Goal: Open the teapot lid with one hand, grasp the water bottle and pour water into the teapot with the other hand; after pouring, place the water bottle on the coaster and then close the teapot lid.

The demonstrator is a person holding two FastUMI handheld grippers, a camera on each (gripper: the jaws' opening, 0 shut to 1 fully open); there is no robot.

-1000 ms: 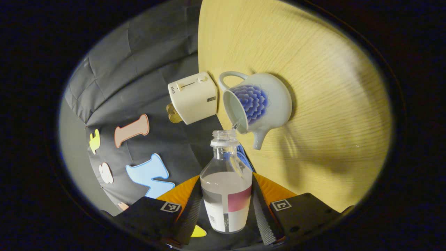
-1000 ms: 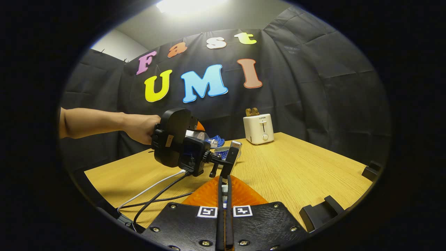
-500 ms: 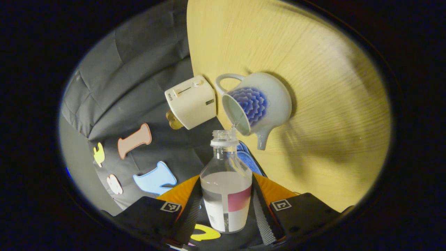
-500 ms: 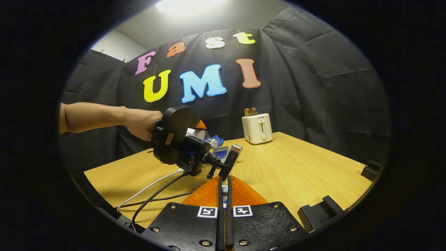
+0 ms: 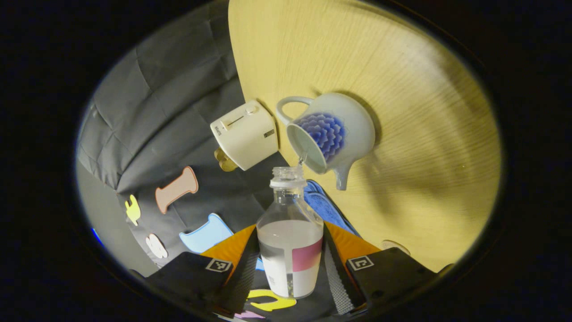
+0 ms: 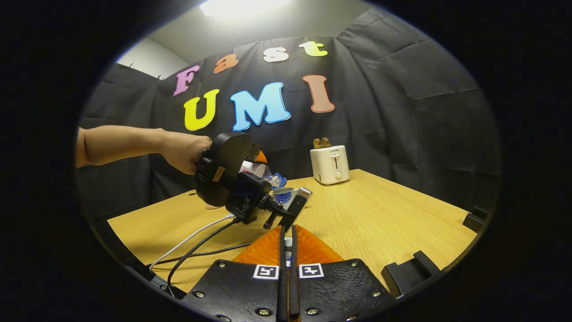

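Observation:
My left gripper (image 5: 290, 230) is shut on a clear water bottle (image 5: 290, 250) with a pink and white label, about half full. The bottle is tipped, and a thin stream runs from its open mouth (image 5: 286, 172) into the lidless white teapot (image 5: 353, 129) with a blue flower. In the right gripper view a person's hand (image 6: 178, 154) holds that bottle (image 6: 255, 169) tilted over the teapot (image 6: 283, 195). My right gripper (image 6: 287, 232) hangs back from the teapot with its fingers pressed together on a small pale piece, the teapot lid's knob. A pale round coaster (image 5: 393, 245) lies near the bottle.
A white toaster (image 5: 243, 134) stands behind the teapot on the wooden table (image 5: 402, 89). A blue cloth (image 5: 324, 203) lies beside the teapot. Cables (image 6: 201, 243) trail from the left gripper across the near table. Black clamps (image 6: 404, 275) sit on the table's right edge.
The left gripper has risen a little and tipped the bottle further. The stream keeps running into the teapot. The right gripper has stayed still.

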